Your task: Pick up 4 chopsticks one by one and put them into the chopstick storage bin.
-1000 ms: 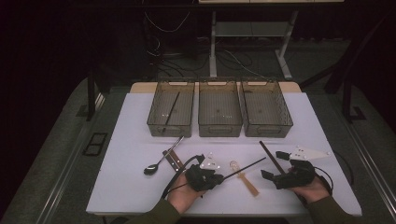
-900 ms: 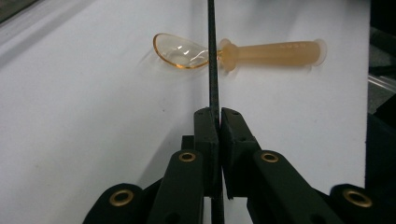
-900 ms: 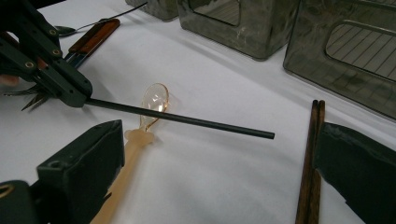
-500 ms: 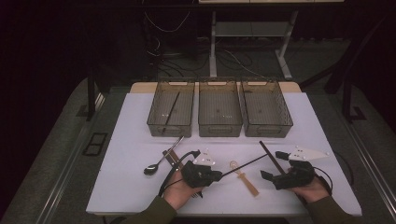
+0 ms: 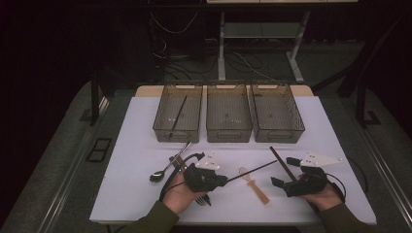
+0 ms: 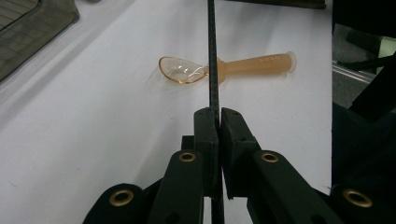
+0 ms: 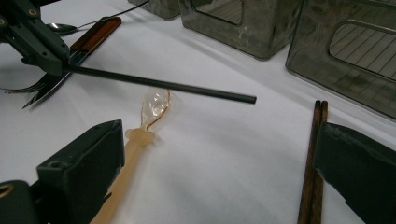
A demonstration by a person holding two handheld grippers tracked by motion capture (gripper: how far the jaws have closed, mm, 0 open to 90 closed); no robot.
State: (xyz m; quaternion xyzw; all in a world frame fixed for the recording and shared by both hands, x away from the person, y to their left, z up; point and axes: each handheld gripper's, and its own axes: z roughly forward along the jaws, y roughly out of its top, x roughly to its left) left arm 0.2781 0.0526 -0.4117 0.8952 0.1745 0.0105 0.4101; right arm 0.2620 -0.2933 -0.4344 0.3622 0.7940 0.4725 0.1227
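Left gripper (image 5: 224,180), clamped tight on one end of a thin black chopstick (image 5: 252,171), holds the stick lifted off the white desk (image 5: 126,145) near its front edge, just left of centre. In the left gripper view the stick (image 6: 212,60) runs straight up from between the closed jaws and crosses above an amber plastic spoon (image 6: 224,67) lying on the desk. Seen from the right gripper view, the chopstick (image 7: 163,85) points out level from the left gripper (image 7: 58,65), its free end in the air above the spoon's clear bowl (image 7: 154,105).

Right gripper (image 5: 287,172) rests in the person's hand near the front right corner, its jaws spread wide with nothing between them. A pair of dark wooden chopsticks (image 7: 312,163) lies on the desk just beside its right jaw, and the spoon's handle passes by its left jaw.

Behind the left gripper, a metal spoon (image 5: 167,169), a wood-handled knife (image 7: 95,33) and a fork (image 7: 35,87) lie together on the desk. Three grey bins (image 5: 228,133) stand in a row toward the far edge; the left bin (image 5: 160,127) holds one black chopstick (image 5: 178,116).
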